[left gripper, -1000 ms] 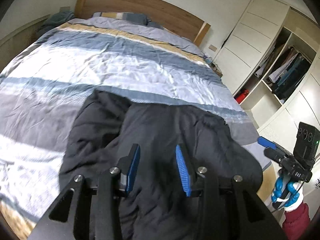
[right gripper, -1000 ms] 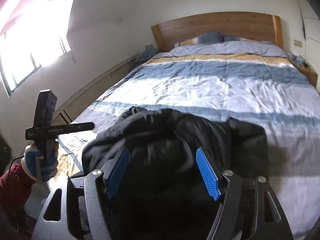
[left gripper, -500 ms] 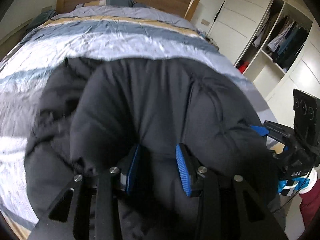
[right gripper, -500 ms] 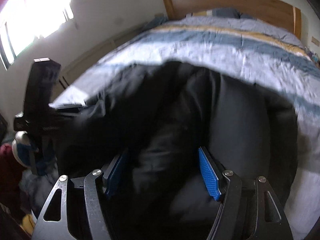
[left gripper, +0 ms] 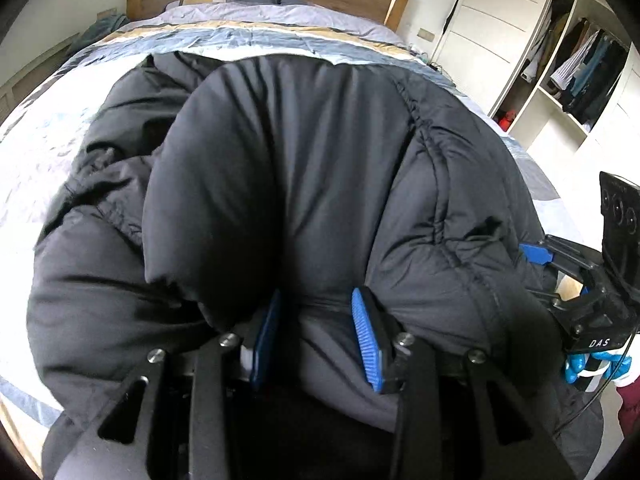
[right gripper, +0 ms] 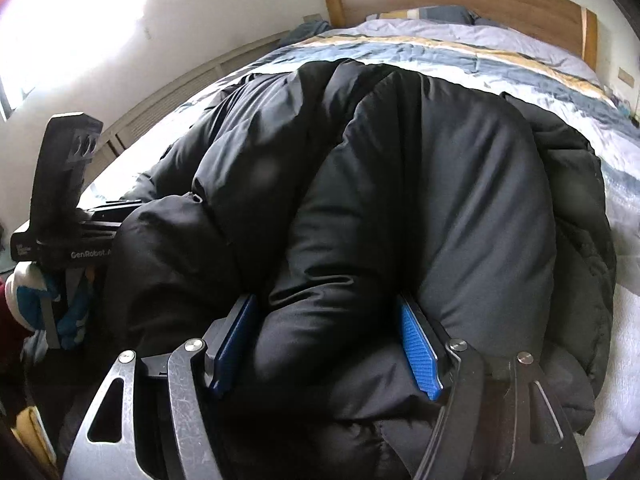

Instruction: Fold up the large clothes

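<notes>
The black puffer jacket (left gripper: pixel 320 184) lies directly ahead of and below both tools on the striped bed (left gripper: pixel 48 152), its bulk running away toward the headboard. The left gripper (left gripper: pixel 316 336) is partly closed, pinching a roll of the near edge. The right gripper (right gripper: pixel 328 348) stands wider, its pads pressed on a thicker roll of that edge.

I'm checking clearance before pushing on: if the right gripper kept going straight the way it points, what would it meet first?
The right gripper already has a thick fold of the puffy black padded jacket between its blue pads, so it would likely just press further into that jacket, with the striped bed beyond.
</notes>
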Available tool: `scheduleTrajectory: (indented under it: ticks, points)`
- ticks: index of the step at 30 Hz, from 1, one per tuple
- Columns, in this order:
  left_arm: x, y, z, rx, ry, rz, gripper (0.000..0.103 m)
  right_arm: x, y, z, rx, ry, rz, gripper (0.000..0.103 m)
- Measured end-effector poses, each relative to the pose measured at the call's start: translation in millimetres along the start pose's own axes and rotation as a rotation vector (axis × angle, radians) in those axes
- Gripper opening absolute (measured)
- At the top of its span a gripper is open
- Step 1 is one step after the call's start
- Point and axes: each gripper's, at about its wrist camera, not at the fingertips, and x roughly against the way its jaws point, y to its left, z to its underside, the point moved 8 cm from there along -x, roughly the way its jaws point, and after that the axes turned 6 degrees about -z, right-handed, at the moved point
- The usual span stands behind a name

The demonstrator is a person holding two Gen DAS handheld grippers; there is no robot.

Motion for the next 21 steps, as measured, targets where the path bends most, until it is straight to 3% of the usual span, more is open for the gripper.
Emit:
scheduleTrajectory:
  ticks: [7, 12, 16, 21]
  points:
    - [59.5, -8.4, -19.7, 0.002, -0.078, 0.002, 0.036, 28.6, 15.8, -2.6, 0.052, 0.036, 0.046, 0.069]
    - [92.4, -19.4, -44.7, -0.027, -0.148, 0.022, 0.037, 54.9, 20.3, -14.9, 0.055, -0.006, 0.045, 0.069]
    - [88.4, -26.4, -45.3, -0.043, -0.139, 0.031, 0.040, 63.3, 11.0, -33.1, 0.041, -0.045, 0.049, 0.069]
    - [52.2, -21.5, -12.3, -0.036, -0.050, 0.011, 0.040, 41.3, -5.3, -30.2, 0.001, -0.020, 0.053, 0.070]
